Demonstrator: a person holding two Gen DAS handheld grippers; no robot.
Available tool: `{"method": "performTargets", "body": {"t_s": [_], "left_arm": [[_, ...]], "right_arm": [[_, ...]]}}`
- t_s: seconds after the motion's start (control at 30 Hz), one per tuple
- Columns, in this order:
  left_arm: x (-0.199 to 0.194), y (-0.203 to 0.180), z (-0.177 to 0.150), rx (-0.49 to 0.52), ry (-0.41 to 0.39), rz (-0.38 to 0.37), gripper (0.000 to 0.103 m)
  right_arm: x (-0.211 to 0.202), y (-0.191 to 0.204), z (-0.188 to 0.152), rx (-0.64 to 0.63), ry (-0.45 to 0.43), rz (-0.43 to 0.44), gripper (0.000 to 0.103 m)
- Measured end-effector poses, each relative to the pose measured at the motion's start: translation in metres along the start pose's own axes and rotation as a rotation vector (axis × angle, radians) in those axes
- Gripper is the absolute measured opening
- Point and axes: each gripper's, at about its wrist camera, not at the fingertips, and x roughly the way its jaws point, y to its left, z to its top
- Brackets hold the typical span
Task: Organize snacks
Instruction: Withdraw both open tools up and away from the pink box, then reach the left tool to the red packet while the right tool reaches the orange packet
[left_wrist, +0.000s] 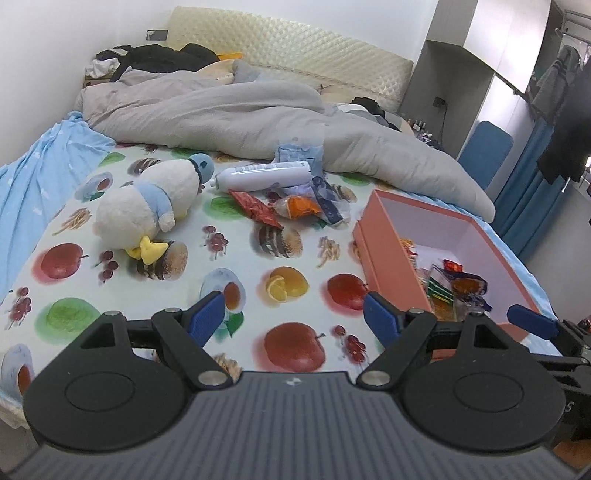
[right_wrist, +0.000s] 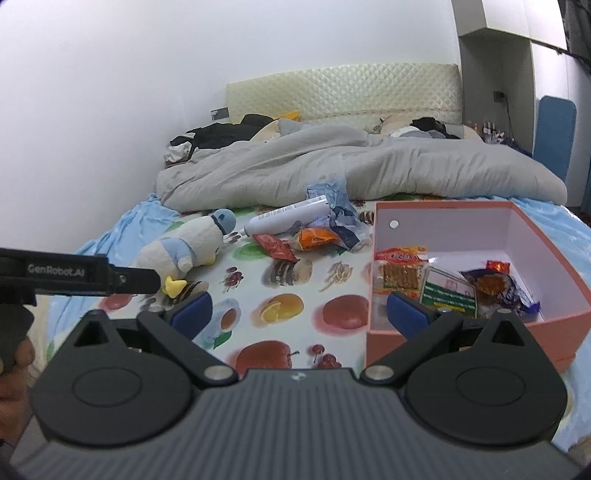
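Note:
A pink open box (left_wrist: 384, 254) (right_wrist: 480, 332) sits on the bed at the right. It holds a cracker packet (right_wrist: 402, 273), a green packet (right_wrist: 448, 293) and a purple-blue packet (right_wrist: 495, 286). Loose on the fruit-print sheet, farther back, lie a red packet (left_wrist: 255, 206) (right_wrist: 275, 245), an orange packet (left_wrist: 299, 206) (right_wrist: 316, 238) and a crumpled blue wrapper (left_wrist: 330, 206) (right_wrist: 343, 225). My left gripper (left_wrist: 293, 317) hovers open over the sheet, left of the box, with nothing between its fingers. My right gripper (right_wrist: 301, 314) is open and bare at the box's near left corner.
A white bottle (left_wrist: 262, 175) (right_wrist: 288, 218) lies just behind the packets. A plush duck (left_wrist: 147, 206) (right_wrist: 188, 247) lies to their left. A rumpled grey duvet (left_wrist: 221, 110) (right_wrist: 332, 170) covers the far half of the bed. A hand (right_wrist: 14, 354) shows at the lower left.

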Motion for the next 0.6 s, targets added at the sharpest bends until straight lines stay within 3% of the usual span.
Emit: {"method": "performTargets", "body": {"t_s": [0.27, 0.37, 0.5, 0.6], "left_arm": [[0.046, 0.02, 0.016, 0.0, 0.005, -0.005, 0.085], [0.067, 0.023, 0.022, 0.047, 0.015, -0.002, 0.085], [0.088, 0.036, 0.034, 0.077, 0.034, -0.007, 0.085], [0.102, 0.048, 0.042, 0.072, 0.041, -0.007, 0.085]], "right_arm": [[0.033, 0.013, 0.008, -0.029, -0.025, 0.005, 0.1], [0.049, 0.017, 0.011, -0.042, -0.033, 0.004, 0.099], [0.06, 0.018, 0.01, -0.106, -0.013, 0.021, 0.075], [0.067, 0.017, 0.007, -0.11, -0.005, 0.018, 0.073]]}}
